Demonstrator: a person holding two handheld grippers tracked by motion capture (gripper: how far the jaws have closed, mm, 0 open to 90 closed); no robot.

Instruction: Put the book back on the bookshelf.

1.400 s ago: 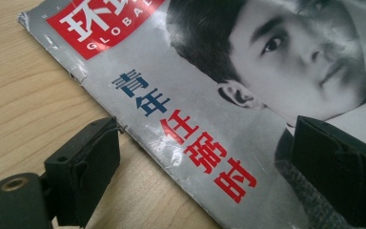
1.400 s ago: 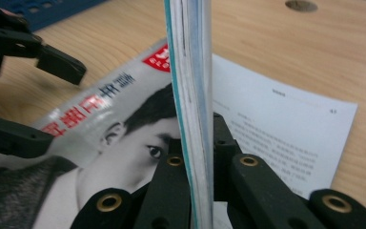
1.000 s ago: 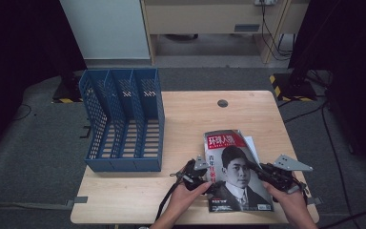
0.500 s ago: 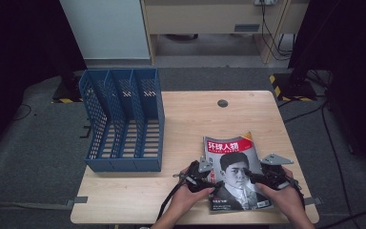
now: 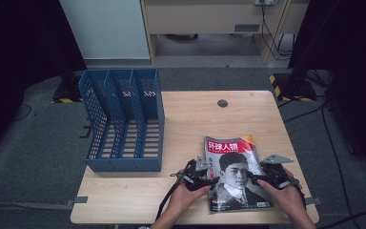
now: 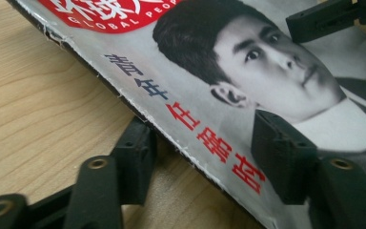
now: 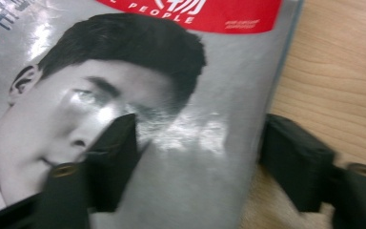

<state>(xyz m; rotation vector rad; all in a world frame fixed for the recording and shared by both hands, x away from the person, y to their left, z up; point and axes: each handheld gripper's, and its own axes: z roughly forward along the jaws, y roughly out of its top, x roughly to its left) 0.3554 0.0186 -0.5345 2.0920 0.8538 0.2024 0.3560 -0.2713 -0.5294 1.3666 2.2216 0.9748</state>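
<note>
A magazine (image 5: 233, 174) with a red title block and a portrait on its cover lies at the table's near right. My left gripper (image 5: 204, 174) is at its left edge. In the left gripper view (image 6: 202, 138) one jaw sits on the wood beside the raised edge and the other on the cover (image 6: 205, 62); the jaws have just been closing, with a wide gap left. My right gripper (image 5: 263, 179) straddles the right edge (image 7: 202, 129), one jaw on the cover (image 7: 186, 143) and one on the table. It opened from shut, then closed a little.
A blue three-slot file rack (image 5: 124, 119) lies on the table's left half, slots facing up. The wooden table (image 5: 195, 114) has a round cable hole (image 5: 222, 103) near its far edge. Both hands reach in from the table's near edge.
My right gripper has dropped and shifted left onto the magazine's right edge, and its jaws have parted. The left gripper stays put with its jaws narrower. The magazine has hardly moved.
</note>
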